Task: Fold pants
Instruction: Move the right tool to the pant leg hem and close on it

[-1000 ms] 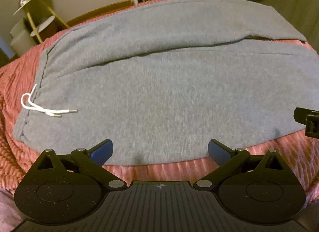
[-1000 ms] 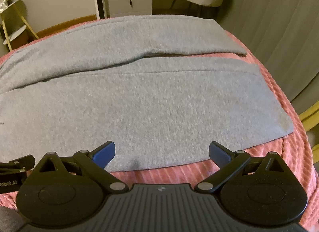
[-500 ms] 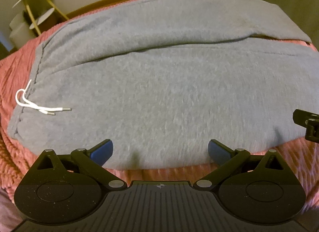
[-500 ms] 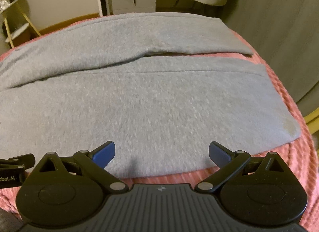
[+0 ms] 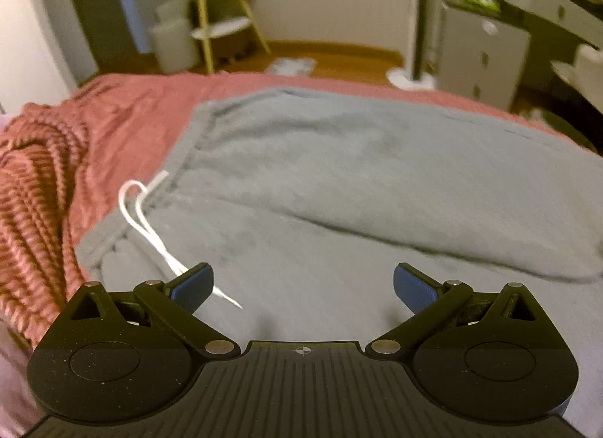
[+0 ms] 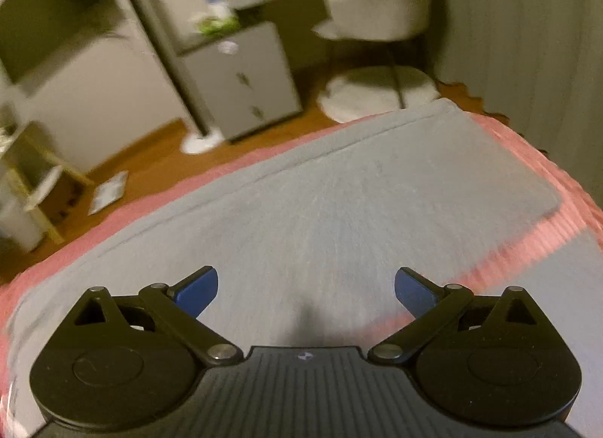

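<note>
Grey sweatpants point(image 5: 358, 182) lie flat on a pink ribbed bedspread point(image 5: 49, 182), the two legs side by side. The waistband with its white drawstring point(image 5: 150, 227) is at the left in the left wrist view. My left gripper point(image 5: 303, 287) is open and empty, low over the nearer leg just right of the drawstring ends. In the right wrist view the pants point(image 6: 339, 219) show their leg ends, with a strip of bedspread point(image 6: 527, 246) between them. My right gripper point(image 6: 306, 289) is open and empty, low over the far leg near its cuff.
Beyond the bed are a wooden floor point(image 6: 158, 159), a grey drawer unit point(image 6: 245, 80), a white chair point(image 6: 380, 5) with a white pouf point(image 6: 377, 95), and a small wooden side table point(image 5: 222, 20). A curtain point(image 6: 527, 42) hangs at the right.
Both grippers moved forward over the pants and tilted up, so the room now shows. The left one swung toward the waistband, the right one toward the cuffs. Both stayed open.
</note>
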Action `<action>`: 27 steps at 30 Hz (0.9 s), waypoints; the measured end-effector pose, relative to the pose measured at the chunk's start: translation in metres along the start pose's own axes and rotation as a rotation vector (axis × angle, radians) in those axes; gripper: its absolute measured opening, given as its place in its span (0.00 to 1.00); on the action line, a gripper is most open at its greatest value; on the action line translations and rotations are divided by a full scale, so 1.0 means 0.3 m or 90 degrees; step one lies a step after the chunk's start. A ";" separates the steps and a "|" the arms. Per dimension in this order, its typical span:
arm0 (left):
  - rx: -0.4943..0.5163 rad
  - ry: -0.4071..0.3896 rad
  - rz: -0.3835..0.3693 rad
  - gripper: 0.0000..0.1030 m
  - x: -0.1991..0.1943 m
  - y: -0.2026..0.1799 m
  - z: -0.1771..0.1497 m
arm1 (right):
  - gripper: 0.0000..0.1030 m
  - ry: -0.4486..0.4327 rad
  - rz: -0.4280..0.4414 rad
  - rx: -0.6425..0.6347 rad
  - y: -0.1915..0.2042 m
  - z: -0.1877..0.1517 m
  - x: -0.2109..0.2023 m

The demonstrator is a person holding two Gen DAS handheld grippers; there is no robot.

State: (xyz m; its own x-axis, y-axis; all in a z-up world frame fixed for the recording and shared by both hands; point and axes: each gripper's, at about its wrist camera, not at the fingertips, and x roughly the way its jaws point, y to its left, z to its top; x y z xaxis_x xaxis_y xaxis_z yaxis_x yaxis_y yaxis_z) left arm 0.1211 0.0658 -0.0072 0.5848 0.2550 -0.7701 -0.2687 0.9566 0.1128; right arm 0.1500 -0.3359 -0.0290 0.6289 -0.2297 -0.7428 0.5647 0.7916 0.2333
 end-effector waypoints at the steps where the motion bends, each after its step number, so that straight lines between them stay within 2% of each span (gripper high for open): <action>1: -0.009 -0.009 0.015 1.00 0.022 0.021 0.006 | 0.97 0.007 -0.018 0.022 0.004 0.064 0.066; 5: -0.057 -0.018 0.063 1.00 0.137 0.094 0.052 | 0.97 0.062 -0.052 0.093 0.047 0.265 0.343; 8: -0.079 0.003 0.043 1.00 0.216 0.111 0.073 | 0.97 0.052 -0.099 0.100 0.087 0.362 0.483; 10: -0.078 0.012 0.032 1.00 0.258 0.104 0.079 | 0.97 0.044 -0.148 0.093 0.102 0.392 0.548; 12: -0.059 0.018 0.031 1.00 0.293 0.076 0.075 | 0.97 0.075 -0.194 0.110 0.091 0.398 0.632; 14: -0.028 0.030 0.035 1.00 0.315 0.041 0.060 | 0.91 0.094 -0.227 0.127 0.052 0.368 0.674; 15: -0.013 0.037 0.047 1.00 0.328 0.029 0.057 | 0.83 0.063 -0.226 0.129 0.038 0.344 0.659; 16: -0.007 0.042 0.059 1.00 0.333 0.023 0.049 | 0.60 0.030 -0.221 0.125 0.031 0.320 0.635; 17: -0.006 0.045 0.067 1.00 0.335 0.023 0.044 | 0.48 0.018 -0.217 0.114 0.023 0.308 0.612; 18: -0.011 0.046 0.067 1.00 0.330 0.028 0.040 | 0.19 0.008 -0.188 0.107 0.012 0.292 0.584; 19: -0.020 0.052 0.061 1.00 0.326 0.038 0.035 | 0.07 0.005 -0.136 0.115 -0.013 0.278 0.538; 21: -0.045 0.061 0.033 1.00 0.310 0.058 0.027 | 0.06 0.001 -0.071 0.124 -0.068 0.223 0.420; 23: -0.066 0.063 0.024 1.00 0.286 0.070 0.018 | 0.06 -0.013 -0.012 0.105 -0.126 0.120 0.278; 27: -0.071 0.047 0.032 1.00 0.225 0.076 -0.010 | 0.05 -0.019 0.059 0.069 -0.263 -0.232 -0.054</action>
State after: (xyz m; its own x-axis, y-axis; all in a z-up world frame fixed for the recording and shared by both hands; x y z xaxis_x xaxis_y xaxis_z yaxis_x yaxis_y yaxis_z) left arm 0.1523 0.1044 -0.0586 0.5120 0.2877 -0.8094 -0.3824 0.9201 0.0852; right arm 0.0579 -0.3553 -0.0790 0.6958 -0.1757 -0.6964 0.5566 0.7447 0.3683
